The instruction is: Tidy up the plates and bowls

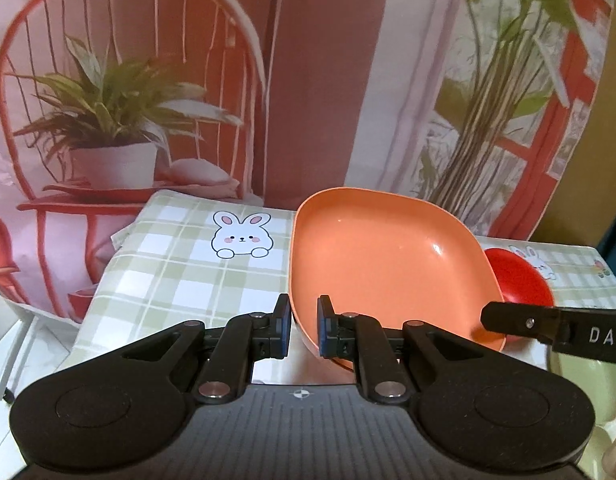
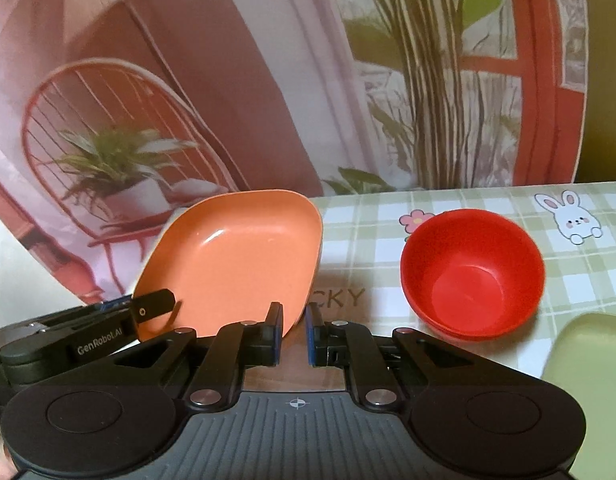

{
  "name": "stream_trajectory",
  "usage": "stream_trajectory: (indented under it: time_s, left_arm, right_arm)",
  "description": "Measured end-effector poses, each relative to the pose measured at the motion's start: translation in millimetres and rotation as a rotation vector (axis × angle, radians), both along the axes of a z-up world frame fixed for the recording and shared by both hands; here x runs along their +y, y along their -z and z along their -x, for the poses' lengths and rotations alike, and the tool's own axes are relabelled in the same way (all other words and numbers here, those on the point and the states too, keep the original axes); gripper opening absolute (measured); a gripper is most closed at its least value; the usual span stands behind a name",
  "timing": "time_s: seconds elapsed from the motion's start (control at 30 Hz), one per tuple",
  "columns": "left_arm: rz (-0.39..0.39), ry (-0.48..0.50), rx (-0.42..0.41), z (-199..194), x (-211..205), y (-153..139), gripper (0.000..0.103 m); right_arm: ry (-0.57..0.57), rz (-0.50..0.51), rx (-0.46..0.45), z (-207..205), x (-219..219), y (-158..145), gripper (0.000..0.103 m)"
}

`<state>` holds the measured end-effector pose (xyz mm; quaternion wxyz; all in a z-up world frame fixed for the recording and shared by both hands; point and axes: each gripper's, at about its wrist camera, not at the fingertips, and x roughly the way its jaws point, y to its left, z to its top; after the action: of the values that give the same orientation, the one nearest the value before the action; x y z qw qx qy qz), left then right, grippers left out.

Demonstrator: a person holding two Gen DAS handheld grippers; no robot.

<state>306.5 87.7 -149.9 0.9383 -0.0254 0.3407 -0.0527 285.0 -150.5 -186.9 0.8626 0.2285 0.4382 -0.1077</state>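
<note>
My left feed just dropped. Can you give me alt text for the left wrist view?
The left gripper clamps the near rim of a tilted orange plate, lifted off the green checked tablecloth. A red bowl sits behind the plate's right edge, and the right gripper's finger reaches in from the right.

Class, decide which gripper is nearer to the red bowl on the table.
Right. The right gripper sits just left of the red bowl, apart from it. The left gripper grips the orange plate, further left.

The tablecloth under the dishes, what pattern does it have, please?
Green-and-white checked tablecloth with cartoon rabbits; clearest in the left wrist view.
</note>
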Motion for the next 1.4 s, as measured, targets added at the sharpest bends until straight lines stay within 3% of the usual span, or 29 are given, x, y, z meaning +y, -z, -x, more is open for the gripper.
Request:
stream_trajectory:
  time_s: [0.57,0.93,1.4]
  left_arm:
    - [0.031,0.059,-0.061,85.2,-70.1,-39.2,0.016]
    - [0.109,0.084,-0.014,120.9,-105.4,-23.4,0.016]
    - [0.064,0.162,0.044,166.4,-127.5,0.8,0.016]
  right_arm:
    - [0.065,0.008,-0.141,110.1,-33.2,-70.6,0.01]
    - [0.116,0.019,-0.139,184.8,-58.3,-70.6,0.01]
    - [0.149,0.033,-0.111,259.7,-54.7,-68.1,0.01]
